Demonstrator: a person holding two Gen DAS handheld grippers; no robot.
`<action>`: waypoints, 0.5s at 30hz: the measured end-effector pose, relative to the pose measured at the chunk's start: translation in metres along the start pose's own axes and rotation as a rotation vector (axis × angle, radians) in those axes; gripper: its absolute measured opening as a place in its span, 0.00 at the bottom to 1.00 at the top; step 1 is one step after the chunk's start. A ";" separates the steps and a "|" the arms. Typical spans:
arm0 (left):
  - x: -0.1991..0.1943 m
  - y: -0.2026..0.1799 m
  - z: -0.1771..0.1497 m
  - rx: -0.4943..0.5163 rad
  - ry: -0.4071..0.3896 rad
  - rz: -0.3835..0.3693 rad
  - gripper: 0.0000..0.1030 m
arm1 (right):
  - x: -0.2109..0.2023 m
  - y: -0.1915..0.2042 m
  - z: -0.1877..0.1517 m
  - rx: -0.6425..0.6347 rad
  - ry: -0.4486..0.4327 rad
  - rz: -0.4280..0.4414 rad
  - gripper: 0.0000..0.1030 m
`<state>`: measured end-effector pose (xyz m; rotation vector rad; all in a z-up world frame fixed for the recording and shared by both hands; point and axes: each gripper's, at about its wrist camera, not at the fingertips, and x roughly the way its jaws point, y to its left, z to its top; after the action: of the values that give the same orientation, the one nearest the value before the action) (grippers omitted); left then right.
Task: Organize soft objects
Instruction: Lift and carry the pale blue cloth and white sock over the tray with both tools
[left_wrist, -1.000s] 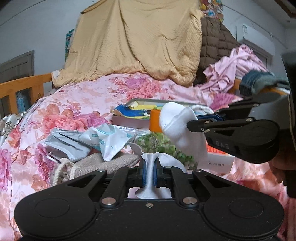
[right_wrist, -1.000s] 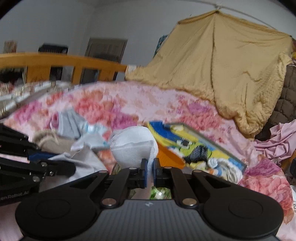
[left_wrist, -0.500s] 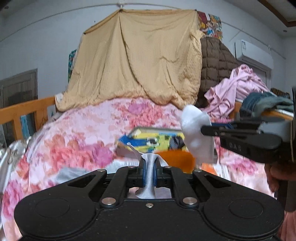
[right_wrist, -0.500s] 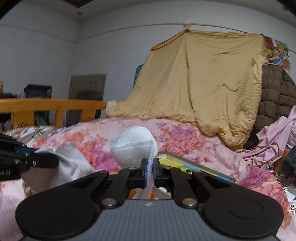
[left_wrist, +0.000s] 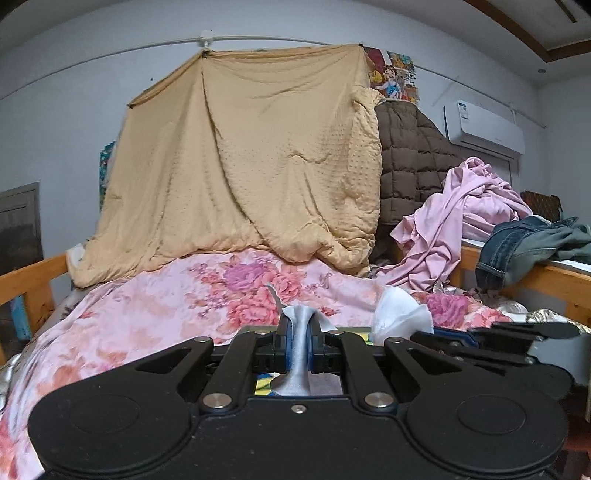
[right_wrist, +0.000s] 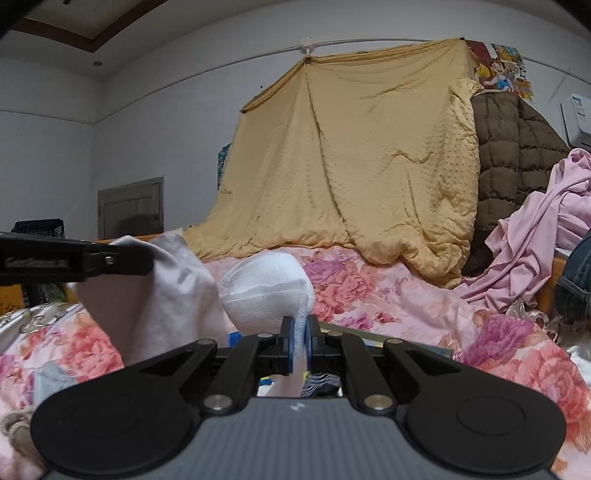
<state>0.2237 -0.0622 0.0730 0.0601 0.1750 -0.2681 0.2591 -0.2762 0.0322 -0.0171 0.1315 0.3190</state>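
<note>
Right wrist view only: pale cloth (right_wrist: 166, 295) hanging at nine o'clock, left gripper (left_wrist: 299, 347) jaws clamping it; right gripper (right_wrist: 300, 341) jaws pinching white sock (right_wrist: 266, 291).

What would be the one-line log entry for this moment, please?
left gripper: shut on grey cloth | right gripper: shut on white sock | both held above floral bedspread

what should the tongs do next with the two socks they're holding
Probably bring the two together to pair them: the left tongs pinch a grey sock, the right tongs a white sock, both lifted clear above the flowered bedspread.
</note>
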 end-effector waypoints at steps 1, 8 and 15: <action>0.010 0.000 0.002 -0.002 0.003 -0.003 0.07 | 0.006 -0.003 0.000 -0.003 -0.003 -0.008 0.06; 0.076 0.002 0.011 -0.025 0.035 -0.010 0.07 | 0.050 -0.030 -0.010 0.069 0.039 -0.034 0.06; 0.141 0.002 0.008 -0.072 0.092 -0.009 0.07 | 0.083 -0.052 -0.022 0.118 0.093 -0.042 0.06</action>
<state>0.3595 -0.0969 0.0555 0.0006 0.2762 -0.2679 0.3504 -0.3010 -0.0003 0.0824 0.2416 0.2685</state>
